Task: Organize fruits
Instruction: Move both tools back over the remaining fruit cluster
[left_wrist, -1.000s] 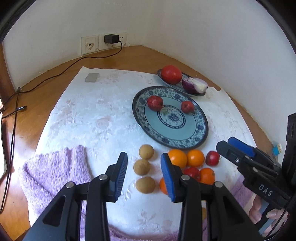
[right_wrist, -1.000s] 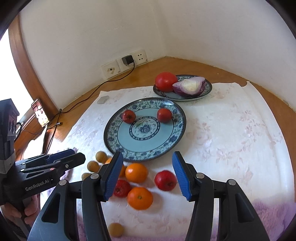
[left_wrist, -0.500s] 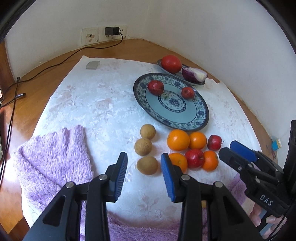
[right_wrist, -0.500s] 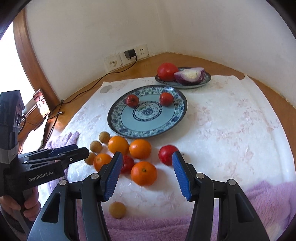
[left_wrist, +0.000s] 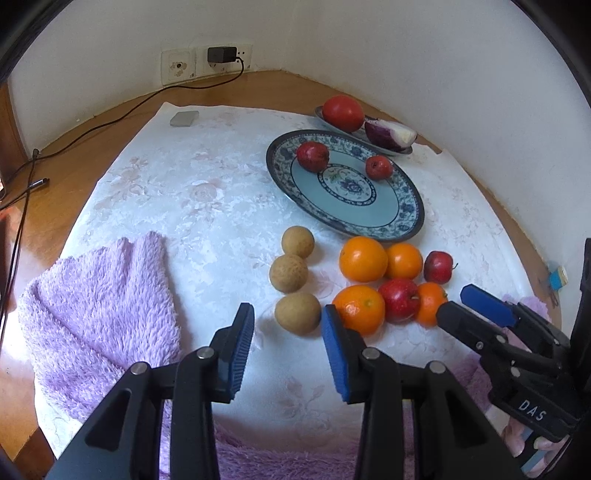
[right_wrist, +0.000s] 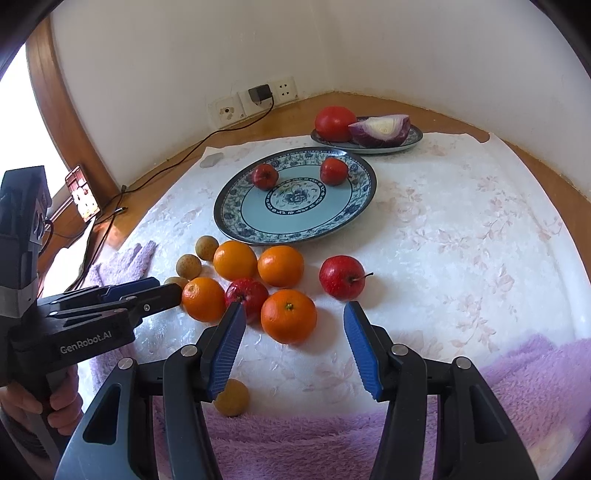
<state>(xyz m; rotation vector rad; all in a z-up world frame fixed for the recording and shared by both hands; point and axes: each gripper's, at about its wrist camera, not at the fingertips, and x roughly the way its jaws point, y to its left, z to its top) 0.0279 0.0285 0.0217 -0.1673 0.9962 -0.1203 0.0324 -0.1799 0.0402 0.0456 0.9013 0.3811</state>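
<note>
A blue patterned plate (left_wrist: 277, 168) (right_wrist: 229, 206) holds two small red apples (left_wrist: 313, 156) (left_wrist: 378, 167). In front of it on the white cloth lie several oranges (left_wrist: 363, 259) (right_wrist: 289, 315), red apples (left_wrist: 399, 300) (right_wrist: 341, 277) and three brown round fruits (left_wrist: 297, 314). My left gripper (left_wrist: 288, 325) stands open just short of the nearest brown fruit, holding nothing. My right gripper (right_wrist: 293, 321) is open above the cloth, with the nearest orange just beyond its tips. A fourth brown fruit (right_wrist: 232, 398) lies under its left finger.
A small dish (right_wrist: 415, 134) with a tomato (right_wrist: 334, 123) and a half red onion (right_wrist: 382, 129) stands behind the plate. A purple towel (left_wrist: 99, 291) covers the near left and front edge. Wall sockets, a charger (left_wrist: 221, 54) and cables are at the back; walls close in behind and to the right.
Both grippers have drawn back toward the near edge, so the fruits and plate sit higher in both views and more towel shows. The jaws stand as before.
</note>
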